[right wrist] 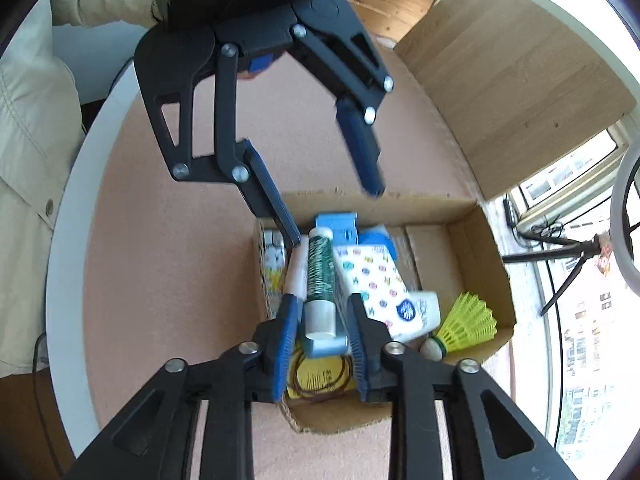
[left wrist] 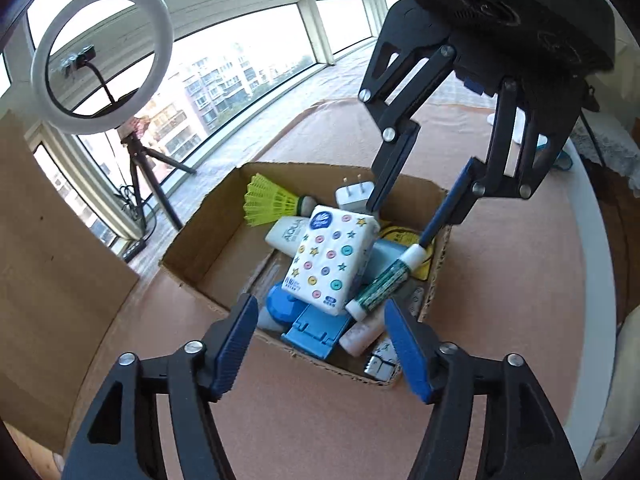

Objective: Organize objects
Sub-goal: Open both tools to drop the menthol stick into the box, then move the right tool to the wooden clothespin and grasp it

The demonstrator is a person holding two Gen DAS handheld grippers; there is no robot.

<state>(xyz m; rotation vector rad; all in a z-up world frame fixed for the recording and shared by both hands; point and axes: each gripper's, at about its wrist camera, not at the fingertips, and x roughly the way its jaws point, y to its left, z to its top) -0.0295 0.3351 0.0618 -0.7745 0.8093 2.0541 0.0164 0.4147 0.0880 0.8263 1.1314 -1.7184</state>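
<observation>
Here we are at the dropping-off step: both grippers hang over the cardboard box (left wrist: pixel 192 256) on the round table (left wrist: pixel 500 280), and the box already holds a heap of small things.

In the right wrist view, our right gripper (right wrist: pixel 322 322) straddles the white cap of a green-patterned tube (right wrist: pixel 318 268) at lower centre of the frame. A narrow gap shows on either side of the cap, so the fingers look released, with the tube between them rather than clenched. The tube lies on the heap, leaning against the tissue pack (right wrist: pixel 376 276) printed with coloured buttons.

In the left wrist view, our left gripper (left wrist: pixel 320 340) sits at bottom centre with its fingers spread wide and nothing between them, above the near edge of the box. The yellow shuttlecock (left wrist: pixel 272 200) rests in the far corner, a white charger plug (left wrist: pixel 352 196) beside it.

Next, we judge, both hands need to lift straight clear without nudging the tube, then reach for whatever else needs sorting; no loose items are visible on the table.
</observation>
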